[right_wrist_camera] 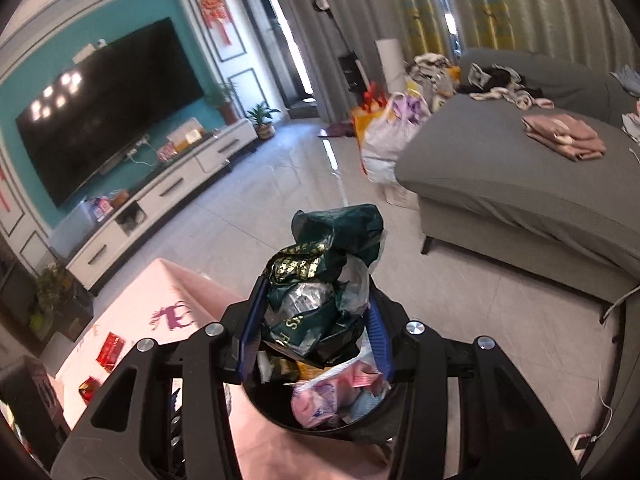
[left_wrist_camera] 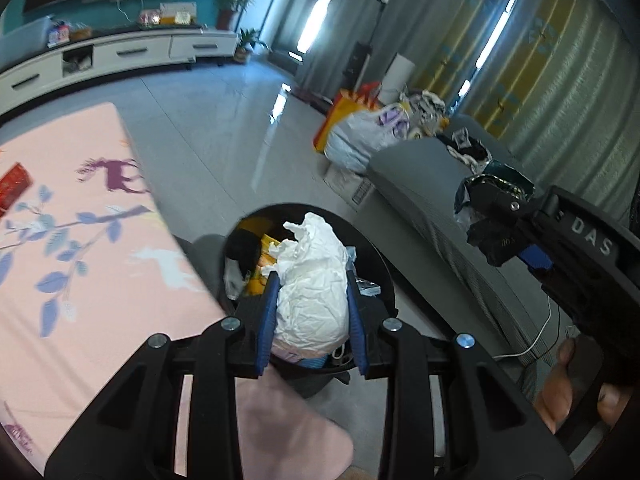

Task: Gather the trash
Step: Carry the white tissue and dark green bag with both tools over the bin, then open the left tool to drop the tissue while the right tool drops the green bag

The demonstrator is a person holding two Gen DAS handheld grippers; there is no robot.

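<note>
Over the bin, beside the pink table: both grippers hung above one black trash bin [left_wrist_camera: 384,280], each carrying a piece of trash.
Left gripper [left_wrist_camera: 312,280]: jaws clenched on a crumpled white paper wad [left_wrist_camera: 312,284]; blue pads [left_wrist_camera: 269,312] pressed against both its flanks.
Paper wad, place: directly above the bin's mouth, at 12 o'clock from the left wrist camera, not yet dropped.
Right gripper [right_wrist_camera: 316,312]: jaws grasping a crushed dark green foil wrapper [right_wrist_camera: 320,276] with gold lettering and some clear plastic bunched in it.
Wrapper, place: above the bin [right_wrist_camera: 272,412], which sat at 6 o'clock of it in the right wrist view.
Right gripper seen from the left camera: at 3 o'clock [left_wrist_camera: 500,220], wrapper [left_wrist_camera: 492,196] dangling from its tip; part of a hand [left_wrist_camera: 560,392] on its handle at 4 o'clock.
Bin contents: yellow packaging [left_wrist_camera: 256,256] and dark scraps in the left view; pink and pale blue wrappers [right_wrist_camera: 332,396] in the right view.
Table [left_wrist_camera: 80,240]: pink cloth with leaf and deer print, just beside the bin at 9 o'clock; red packet [left_wrist_camera: 14,188] on its far part.
Sofa [right_wrist_camera: 520,184]: grey, at 2 o'clock, folded pink cloth [right_wrist_camera: 564,136] on it.
Television [right_wrist_camera: 108,104]: dark, on a teal wall at 10 o'clock, above a white cabinet [right_wrist_camera: 168,192].
Floor: pale tiles; full plastic bags [right_wrist_camera: 384,132] near the sofa's end at 1 o'clock.
</note>
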